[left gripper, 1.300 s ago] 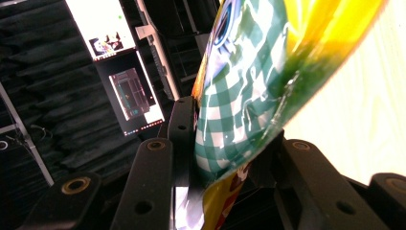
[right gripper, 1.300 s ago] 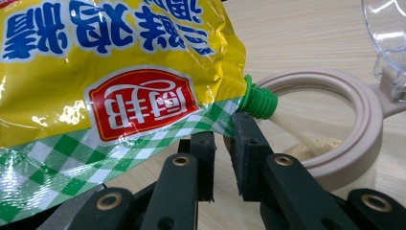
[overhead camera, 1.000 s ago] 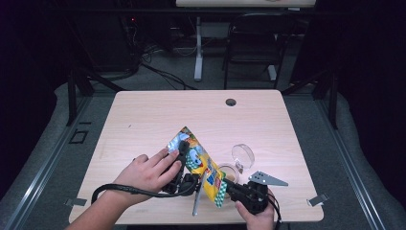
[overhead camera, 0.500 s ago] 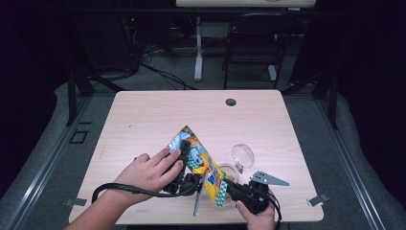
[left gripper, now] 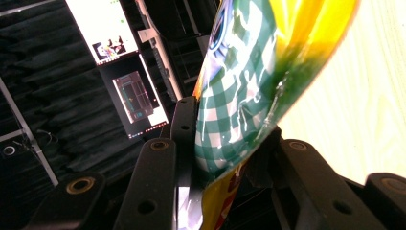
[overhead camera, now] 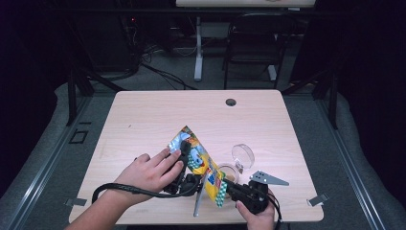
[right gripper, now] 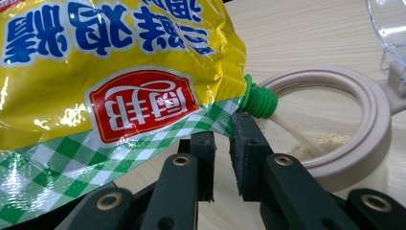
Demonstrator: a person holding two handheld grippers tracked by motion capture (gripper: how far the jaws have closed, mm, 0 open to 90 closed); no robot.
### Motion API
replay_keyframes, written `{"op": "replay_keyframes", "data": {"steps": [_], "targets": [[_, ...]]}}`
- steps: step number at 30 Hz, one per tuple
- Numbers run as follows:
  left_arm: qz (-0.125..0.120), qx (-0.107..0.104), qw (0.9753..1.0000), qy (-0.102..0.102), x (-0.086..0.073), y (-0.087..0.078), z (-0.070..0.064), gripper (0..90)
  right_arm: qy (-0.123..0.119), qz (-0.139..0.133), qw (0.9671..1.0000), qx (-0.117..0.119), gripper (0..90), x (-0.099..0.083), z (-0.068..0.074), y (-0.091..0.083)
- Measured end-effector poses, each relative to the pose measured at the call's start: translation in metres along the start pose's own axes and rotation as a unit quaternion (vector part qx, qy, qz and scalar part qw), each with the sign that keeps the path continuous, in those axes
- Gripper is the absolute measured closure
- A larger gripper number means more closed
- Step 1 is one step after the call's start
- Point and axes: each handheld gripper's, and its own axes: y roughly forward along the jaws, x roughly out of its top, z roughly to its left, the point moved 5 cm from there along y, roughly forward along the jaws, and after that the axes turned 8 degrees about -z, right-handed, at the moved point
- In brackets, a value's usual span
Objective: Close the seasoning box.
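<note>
Bag: a yellow pouch [overhead camera: 201,163] with a green-and-white checked edge, blue lettering and a red label, held tilted above the near middle of the desk [overhead camera: 158,120]; its silvery top corner points up and away from the person, its lower end dips toward the jar.
Spout: a green nozzle [right gripper: 258,101] at the bag's low corner, hanging over the jar's rim; a thin stream of pale powder [right gripper: 292,132] runs from it into the jar.
Jar: a round beige-rimmed container [right gripper: 364,143] standing on the desk just beside the bag's low end, with a small heap of pale powder [right gripper: 321,143] on its bottom.
Lid: a clear hinged cap [overhead camera: 242,155] joined to the jar's far side, flipped up and open.
Left tongs: [left gripper: 210,158] clamped on the bag's checked edge, which sits squeezed between the two black jaws in the left gripper view; in the high view they lie under the person's left hand [overhead camera: 151,170] at the bag's near left side.
Right tongs: [right gripper: 221,143] jaws narrow with a small gap between them, set just under the bag's checked seam beside the spout; whether they pinch the foil, I cannot tell.
Right hand: [overhead camera: 253,213] at the desk's near edge, around the right tongs' body.
Desk: light wood, with a small dark round cap [overhead camera: 231,102] near its far edge, well apart from the bag.
</note>
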Motion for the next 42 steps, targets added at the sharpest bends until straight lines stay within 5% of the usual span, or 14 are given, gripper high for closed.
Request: {"op": "replay_keyframes", "data": {"steps": [42], "targets": [[-0.001, -0.003, 1.0000, 0.008, 0.0024, -0.0029, 0.0052, 71.9, 0.020, 0.012, 0.9995, 0.022, 80.4, -0.0022, 0.0005, 0.0035]]}}
